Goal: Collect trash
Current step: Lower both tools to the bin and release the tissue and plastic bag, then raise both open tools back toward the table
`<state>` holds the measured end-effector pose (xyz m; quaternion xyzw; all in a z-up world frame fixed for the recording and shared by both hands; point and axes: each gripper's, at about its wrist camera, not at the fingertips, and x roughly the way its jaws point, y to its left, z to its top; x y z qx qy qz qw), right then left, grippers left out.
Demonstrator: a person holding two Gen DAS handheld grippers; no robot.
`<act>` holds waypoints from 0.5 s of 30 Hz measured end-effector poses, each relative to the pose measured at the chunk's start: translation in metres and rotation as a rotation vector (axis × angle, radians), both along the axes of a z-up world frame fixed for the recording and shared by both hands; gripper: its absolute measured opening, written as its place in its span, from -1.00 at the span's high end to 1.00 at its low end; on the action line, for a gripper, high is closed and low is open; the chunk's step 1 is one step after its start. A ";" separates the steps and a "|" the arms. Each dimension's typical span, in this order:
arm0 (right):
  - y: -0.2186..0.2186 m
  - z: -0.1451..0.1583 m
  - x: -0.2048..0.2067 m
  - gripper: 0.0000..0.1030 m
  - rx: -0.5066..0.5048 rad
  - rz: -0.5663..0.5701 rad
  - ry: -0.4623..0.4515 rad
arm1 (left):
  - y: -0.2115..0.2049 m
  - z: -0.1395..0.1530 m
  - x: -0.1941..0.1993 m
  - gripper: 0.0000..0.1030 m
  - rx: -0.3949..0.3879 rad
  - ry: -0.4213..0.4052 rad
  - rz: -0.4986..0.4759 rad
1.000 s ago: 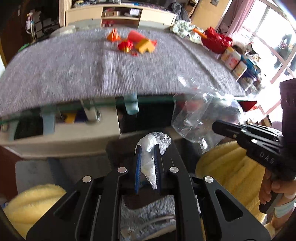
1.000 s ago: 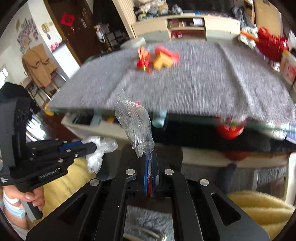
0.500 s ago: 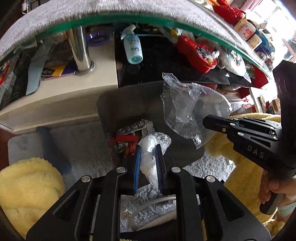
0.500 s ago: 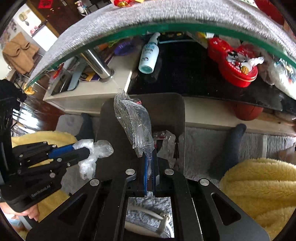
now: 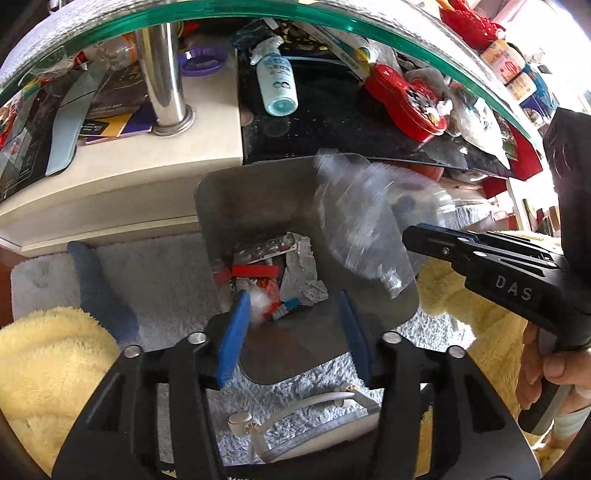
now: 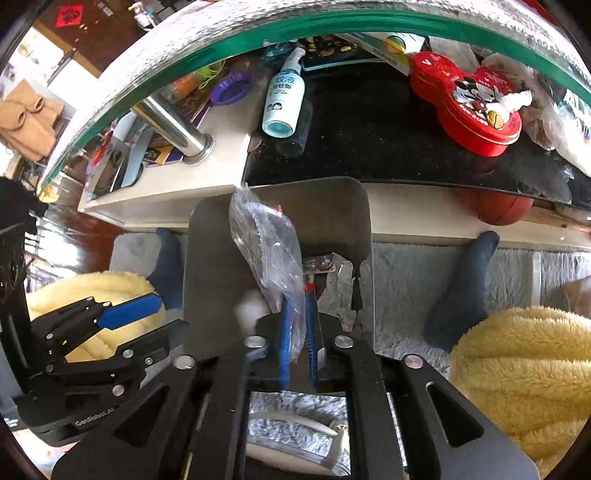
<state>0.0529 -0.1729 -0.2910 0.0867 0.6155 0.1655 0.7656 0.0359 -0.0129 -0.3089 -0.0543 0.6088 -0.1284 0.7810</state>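
Note:
A grey metal bin (image 5: 255, 199) stands on the rug below both grippers, with blister packs and wrappers (image 5: 273, 266) inside. My left gripper (image 5: 291, 328) is open above it, and a crumpled white plastic piece (image 5: 260, 301) blurs past just by its left pad. In the right wrist view the white piece (image 6: 249, 312) is in mid-air over the bin (image 6: 332, 206). My right gripper (image 6: 297, 332) has its pads slightly apart around a clear plastic bag (image 6: 266, 243), which hangs over the bin; the bag also shows in the left wrist view (image 5: 365, 225).
A glass-topped table (image 5: 221, 11) overhangs a low shelf with a spray bottle (image 5: 277, 85), a red tin (image 5: 406, 99) and a chrome leg (image 5: 164, 74). Yellow fluffy slippers (image 6: 517, 369) and dark socks (image 6: 458, 295) flank the bin on a grey rug.
My left gripper has opened and let go of the white plastic, which falls toward the bin. My right gripper's pads have parted a little around the clear bag. Both moved closer over the bin.

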 end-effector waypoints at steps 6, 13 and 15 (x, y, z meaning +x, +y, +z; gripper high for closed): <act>-0.009 0.015 0.004 -0.31 -0.001 -0.038 -0.050 | 0.009 0.009 0.001 -0.36 0.017 -0.022 0.022; -0.035 0.048 0.009 -0.87 0.008 -0.093 -0.112 | 0.029 0.044 0.004 -0.84 0.045 -0.105 0.070; -0.043 0.062 0.013 -0.88 0.032 -0.109 -0.136 | 0.033 0.056 0.007 -0.84 0.044 -0.129 0.081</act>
